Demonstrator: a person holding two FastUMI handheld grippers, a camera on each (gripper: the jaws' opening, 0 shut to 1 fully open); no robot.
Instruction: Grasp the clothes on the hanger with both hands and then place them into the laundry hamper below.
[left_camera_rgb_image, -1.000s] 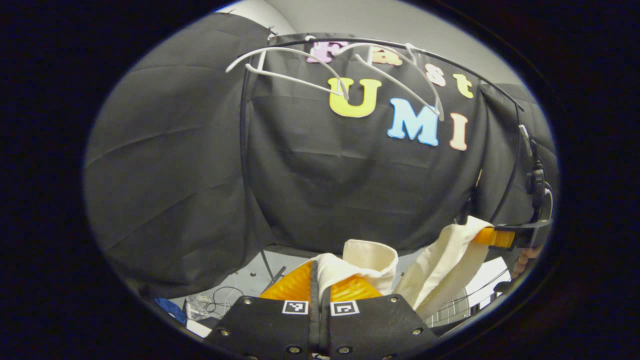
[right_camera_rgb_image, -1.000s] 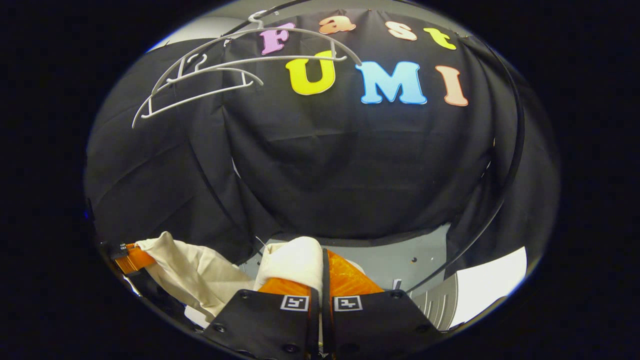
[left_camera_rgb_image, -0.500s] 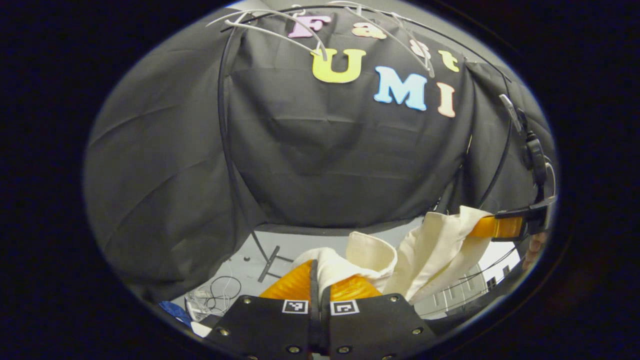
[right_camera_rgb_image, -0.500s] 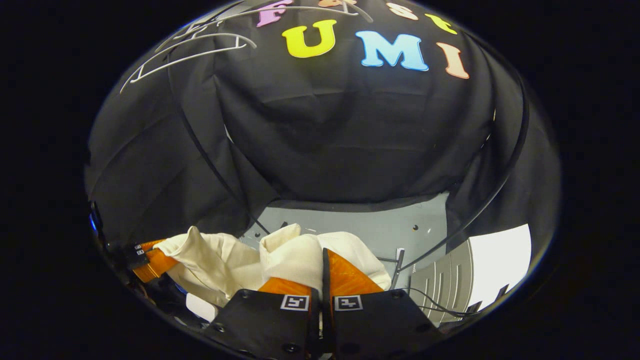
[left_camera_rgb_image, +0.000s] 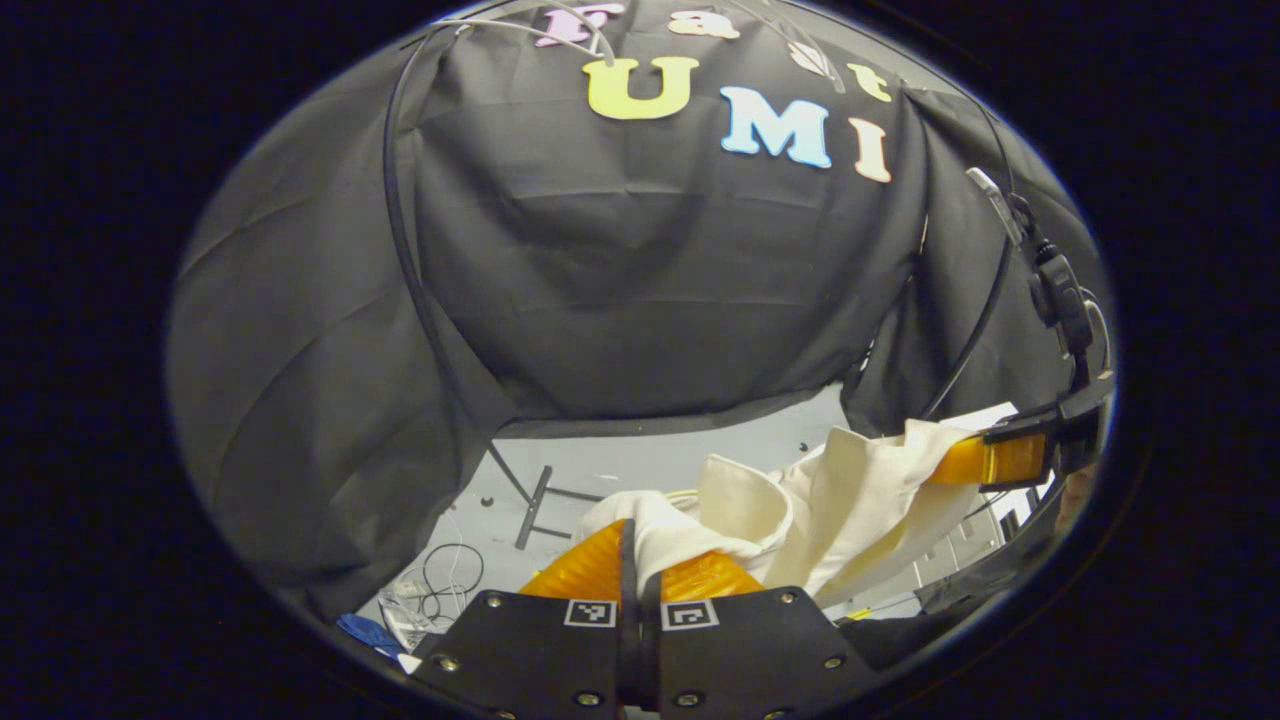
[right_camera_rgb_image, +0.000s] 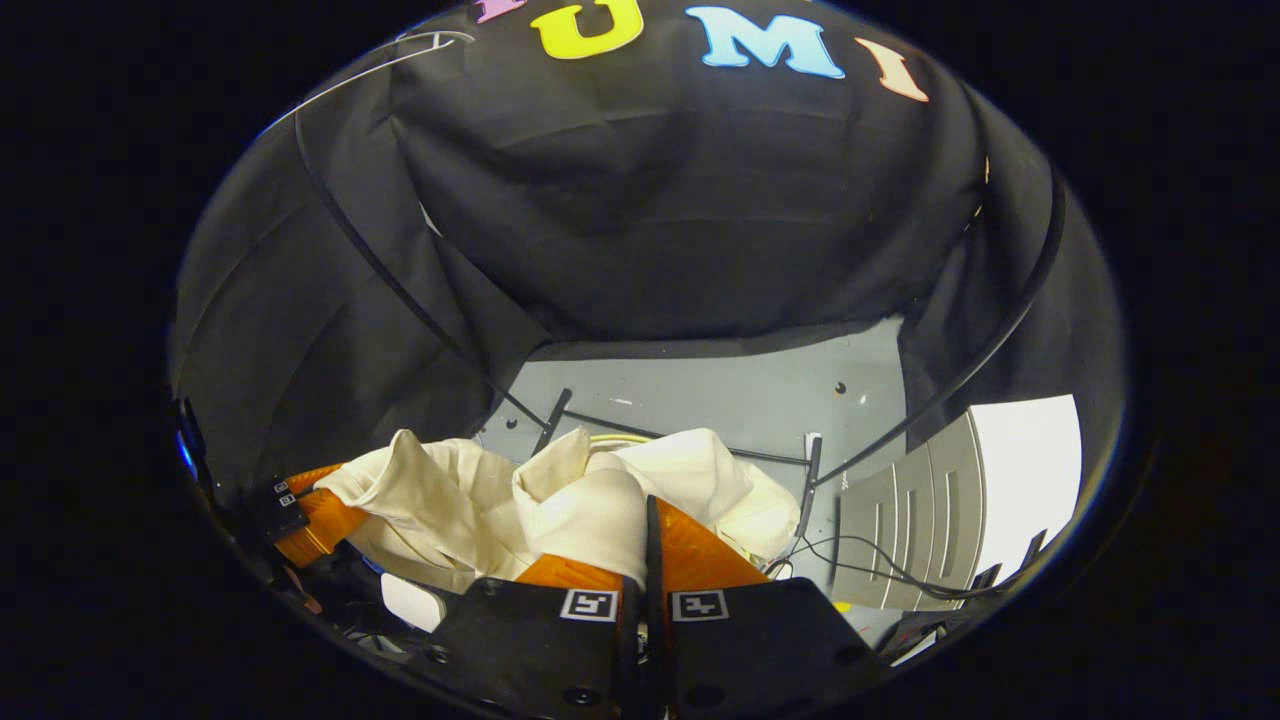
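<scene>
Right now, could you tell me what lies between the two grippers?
The cream garment spans the stretch. In the left gripper view, it runs from the left gripper to the right gripper; both are shut on it.

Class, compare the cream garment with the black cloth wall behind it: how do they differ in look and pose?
The garment is cream and bunched into folds; the wall is black and hangs broad and nearly flat. The garment is pinched by the left gripper and right gripper; the wall hangs untouched. Both are fabric.
</scene>
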